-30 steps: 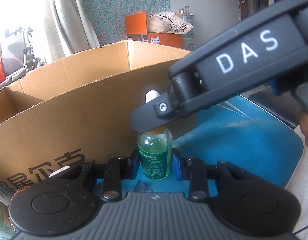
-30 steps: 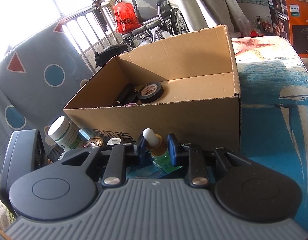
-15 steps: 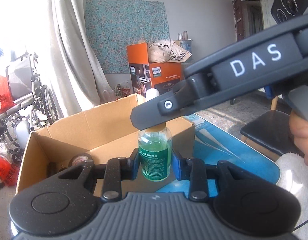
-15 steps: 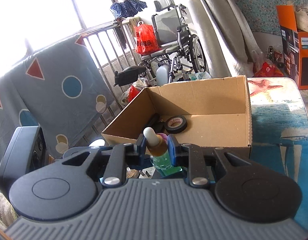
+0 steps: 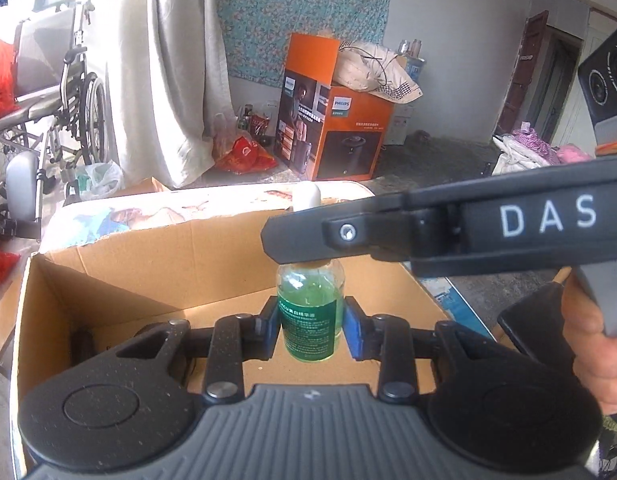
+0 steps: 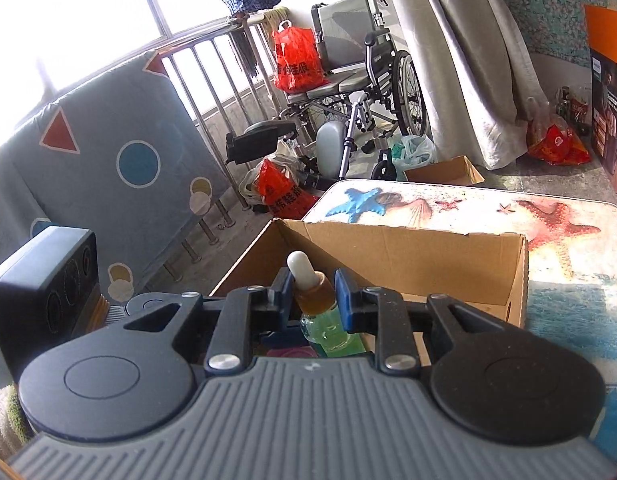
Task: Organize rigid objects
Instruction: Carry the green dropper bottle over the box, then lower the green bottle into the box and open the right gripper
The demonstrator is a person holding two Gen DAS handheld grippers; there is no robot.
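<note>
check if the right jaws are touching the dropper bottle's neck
Touching: the right wrist view shows the right gripper clamping the dropper bottle at its amber neck, no gap.

Upright green dropper bottle (image 5: pixel 310 316) above cardboard box (image 5: pixel 120 280), seemingly clear.

Black claw (image 5: pixel 310 325); blue pads; "DAS" lettering

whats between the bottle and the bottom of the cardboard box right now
Nothing but air: the dropper bottle hangs over bare floor of the cardboard box, seen in the left wrist view.
</note>
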